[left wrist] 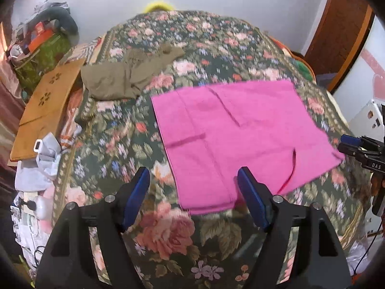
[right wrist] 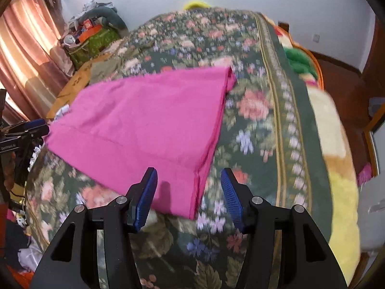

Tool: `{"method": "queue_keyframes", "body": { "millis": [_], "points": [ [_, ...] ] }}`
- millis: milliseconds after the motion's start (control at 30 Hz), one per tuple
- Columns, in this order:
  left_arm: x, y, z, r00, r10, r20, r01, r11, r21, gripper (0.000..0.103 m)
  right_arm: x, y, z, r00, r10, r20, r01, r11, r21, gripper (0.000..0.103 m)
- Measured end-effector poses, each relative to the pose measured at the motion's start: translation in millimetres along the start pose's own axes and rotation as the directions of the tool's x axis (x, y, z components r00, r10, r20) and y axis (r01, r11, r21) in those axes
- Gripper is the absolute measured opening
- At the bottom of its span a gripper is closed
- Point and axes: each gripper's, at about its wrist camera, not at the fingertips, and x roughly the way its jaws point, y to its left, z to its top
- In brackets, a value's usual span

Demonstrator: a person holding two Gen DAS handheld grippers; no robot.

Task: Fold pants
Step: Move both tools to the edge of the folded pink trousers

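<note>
Bright pink pants (left wrist: 235, 132) lie folded flat in a rough rectangle on a floral bedspread (left wrist: 166, 231). My left gripper (left wrist: 193, 172) hovers open over the near left corner of the pants, nothing between its blue pads. In the right wrist view the pink pants (right wrist: 149, 120) stretch away to the left. My right gripper (right wrist: 189, 172) stands open above their near right corner, its pads off the cloth. Each gripper shows in the other's view: the right gripper (left wrist: 349, 142) at the right edge, the left gripper (right wrist: 28, 127) at the left edge.
A crumpled olive-brown garment (left wrist: 120, 77) lies on the bed behind the pants. A tan board (left wrist: 45, 106) and white cloth (left wrist: 41, 163) sit off the bed's left side, with piled clutter (left wrist: 41, 41) beyond. A green and yellow blanket (right wrist: 336, 144) edges the bed's right side.
</note>
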Motion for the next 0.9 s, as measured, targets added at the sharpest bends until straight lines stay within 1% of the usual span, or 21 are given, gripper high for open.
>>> {"method": "queue_keyframes", "body": {
  "millis": [67, 133, 300, 400, 533, 733, 900],
  "points": [
    [-7, 3, 12, 0.999, -0.004, 0.034, 0.004, 1.0, -0.011, 0.076, -4, 2, 11, 1.0, 0.001, 0.03, -0.001, 1.0, -0.015, 0.051],
    [-8, 8, 24, 0.999, -0.006, 0.05, 0.008, 1.0, -0.025, 0.076, -4, 5, 22, 0.999, 0.004, 0.05, -0.003, 1.0, -0.026, 0.051],
    [4, 25, 55, 0.998, 0.023, 0.057, -0.02, 0.998, -0.059, 0.076, 1, 8, 52, 0.995, 0.001, 0.095, 0.005, 0.998, -0.058, 0.052],
    [18, 34, 68, 0.998, 0.042, 0.044, -0.038, 0.996, -0.078, 0.076, 11, 6, 69, 0.994, -0.012, 0.109, 0.02, 0.997, -0.07, 0.053],
    [43, 46, 86, 0.998, 0.058, 0.016, -0.057, 0.994, -0.098, 0.076, 30, -3, 88, 0.995, -0.025, 0.098, 0.03, 0.998, -0.059, 0.053],
    [79, 53, 105, 0.998, 0.064, -0.022, -0.066, 0.993, -0.098, 0.076, 67, -28, 112, 0.997, -0.047, 0.057, 0.047, 0.999, -0.015, 0.053],
    [108, 57, 113, 0.996, 0.063, -0.064, -0.069, 0.993, -0.092, 0.076, 103, -47, 128, 0.998, -0.061, 0.009, 0.061, 0.998, 0.01, 0.053]
  ]
}}
